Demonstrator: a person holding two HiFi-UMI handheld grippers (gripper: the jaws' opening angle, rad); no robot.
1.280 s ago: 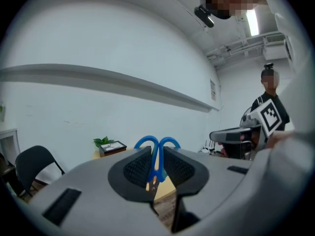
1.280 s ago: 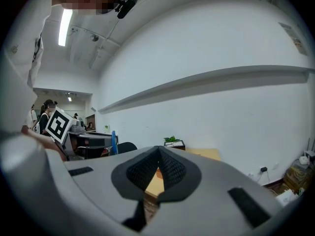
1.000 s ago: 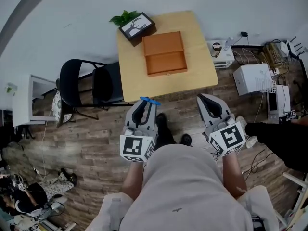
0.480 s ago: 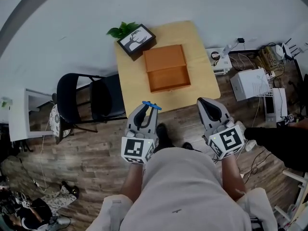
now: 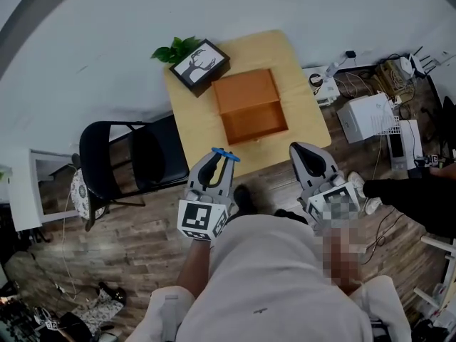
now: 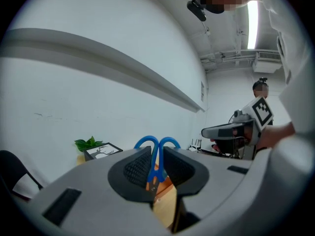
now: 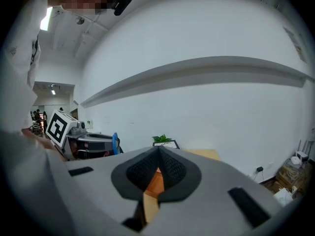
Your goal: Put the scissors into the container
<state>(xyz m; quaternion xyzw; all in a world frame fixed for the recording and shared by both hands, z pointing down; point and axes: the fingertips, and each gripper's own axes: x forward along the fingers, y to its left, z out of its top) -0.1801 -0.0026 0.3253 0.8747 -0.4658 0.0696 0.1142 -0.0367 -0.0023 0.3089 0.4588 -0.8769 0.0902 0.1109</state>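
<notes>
Blue-handled scissors [image 5: 224,154] stick out of my left gripper [image 5: 218,159], which is shut on them just short of the table's near edge; in the left gripper view the blue handle loops [image 6: 157,144] rise above the jaws. An open orange wooden box [image 5: 249,105], the container, lies in the middle of the light wooden table [image 5: 192,120]. My right gripper [image 5: 305,152] hovers at the table's near right corner, jaws shut with nothing between them. The orange box [image 7: 156,180] shows through the right jaws.
A framed deer picture [image 5: 199,64] and a green plant [image 5: 173,47] stand at the table's far left corner. A black folding chair [image 5: 121,159] is left of the table. White boxes, cables and a power strip [image 5: 370,112] lie on the floor at right.
The table and box have drawn closer in the head view as I stepped forward. Both grippers kept their hold and pose, now nearer the table's near edge.
</notes>
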